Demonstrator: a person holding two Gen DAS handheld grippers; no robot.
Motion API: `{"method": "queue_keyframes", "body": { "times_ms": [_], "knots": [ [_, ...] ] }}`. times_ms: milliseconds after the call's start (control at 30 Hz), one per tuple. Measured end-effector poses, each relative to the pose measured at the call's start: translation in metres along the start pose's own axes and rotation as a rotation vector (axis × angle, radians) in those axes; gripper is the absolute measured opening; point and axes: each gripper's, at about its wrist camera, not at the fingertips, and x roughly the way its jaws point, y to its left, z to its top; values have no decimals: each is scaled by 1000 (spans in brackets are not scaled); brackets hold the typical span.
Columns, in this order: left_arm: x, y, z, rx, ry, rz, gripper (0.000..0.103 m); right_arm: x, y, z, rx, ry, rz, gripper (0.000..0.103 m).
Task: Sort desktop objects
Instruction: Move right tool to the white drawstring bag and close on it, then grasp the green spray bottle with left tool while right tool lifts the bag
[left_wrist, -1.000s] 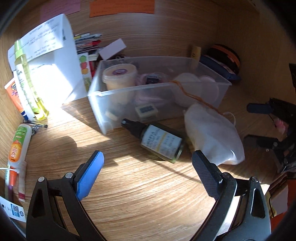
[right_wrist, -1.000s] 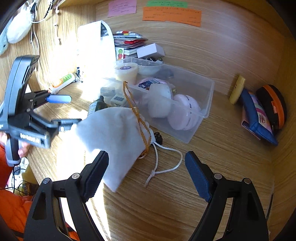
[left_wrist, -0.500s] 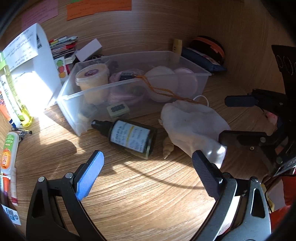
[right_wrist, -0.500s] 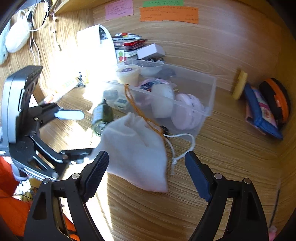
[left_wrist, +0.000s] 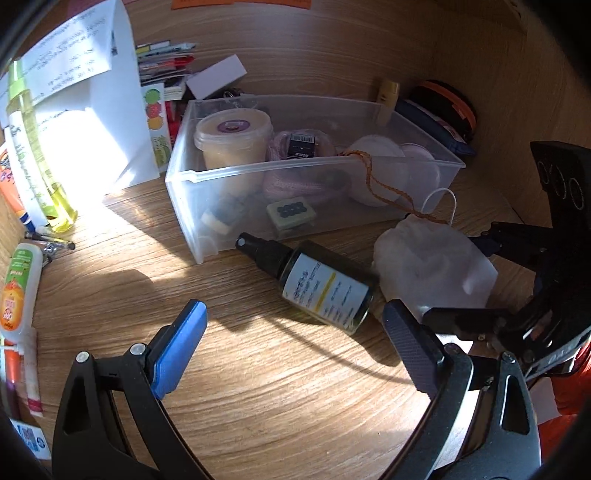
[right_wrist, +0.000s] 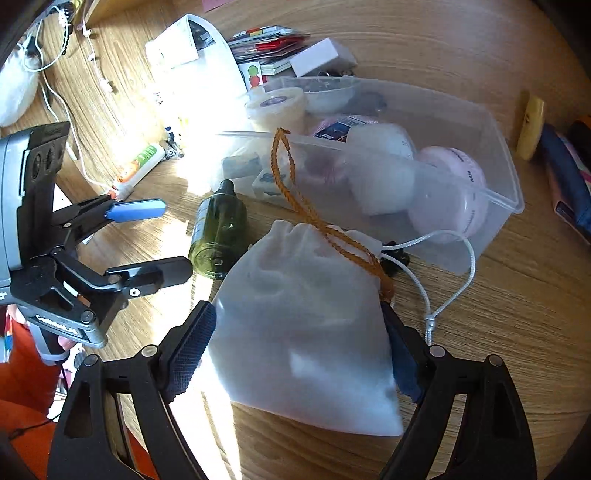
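R gripper (right_wrist: 299, 354) jaws wide and opening a touch more, straddling the white pouch (right_wrist: 310, 332): pouch sits flat on the desk (right_wrist: 498, 350) right between the fingers, L finger (right_wrist: 190, 347) at its edge, R finger partly hidden behind the far edge. Can't tell if pads touch the cloth; no squeeze visible, so reading it as not gripped. L gripper (left_wrist: 295, 358) also wide, nothing between the fingers; green spray bottle (left_wrist: 317, 284) lies on its side just ahead of them, nearer the R finger (left_wrist: 410, 350), cap pointing toward the clear bin (left_wrist: 184, 177). Pouch is just beyond the L gripper's R finger, touching or nearly touching the bottle base. Handling, imo: pouch is soft cloth, prob light, will sag and bunch when pinched, contents unknown so don't crush. Best hold = across the body mid-way, or the gathered neck just ahead of the R gripper's fingers where the fabric is thick. Watch the cords: orange braided loop (right_wrist: 295, 192) runs fwd from the neck and hangs over the bin rim, white cord (right_wrist: 443, 273) trails off beyond the R finger; either can snag the bin on lift. Bottle: rigid, looks like glass, smooth and round, so it'll roll and slip; grip across the labelled body, not the cap. Bin sits just past both items, already fairly full w/ tub, pink bits, small boxes.
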Motion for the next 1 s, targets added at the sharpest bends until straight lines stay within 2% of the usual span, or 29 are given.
{"method": "queue_keyframes", "body": {
  "times_ms": [200, 267, 333, 500, 533, 567, 667, 767, 867, 1000],
  "knots": [
    [19, -2, 11, -18, 44, -34, 97, 6, 5, 1, -47, 4, -15, 84],
    [25, -3, 14, -23, 58, -47, 97, 9, 6, 1, -72, 8, -33, 76],
    [28, -4, 15, -17, 59, -45, 97, 12, 7, 2, -100, 11, -62, 63],
    [29, -4, 17, -10, 49, -72, 96, 4, 3, 1, -117, -9, -42, 43],
    [29, -3, 17, -12, 46, -79, 93, 2, 1, 1, -116, -14, -38, 40],
    [29, -2, 17, -13, 44, -85, 84, 1, 0, 1, -111, -16, -32, 39],
    [29, 0, 15, -19, 49, -92, 67, -3, -3, 2, -96, -40, -28, 33],
    [29, 3, 13, -24, 52, -93, 55, -11, -4, 4, -88, -64, -30, 30],
    [26, 4, 11, -27, 41, -89, 46, -18, -5, 5, -79, -80, -29, 28],
    [24, 4, 11, -38, 26, -76, 44, -30, -6, 4, -67, -111, -25, 28]
  ]
}}
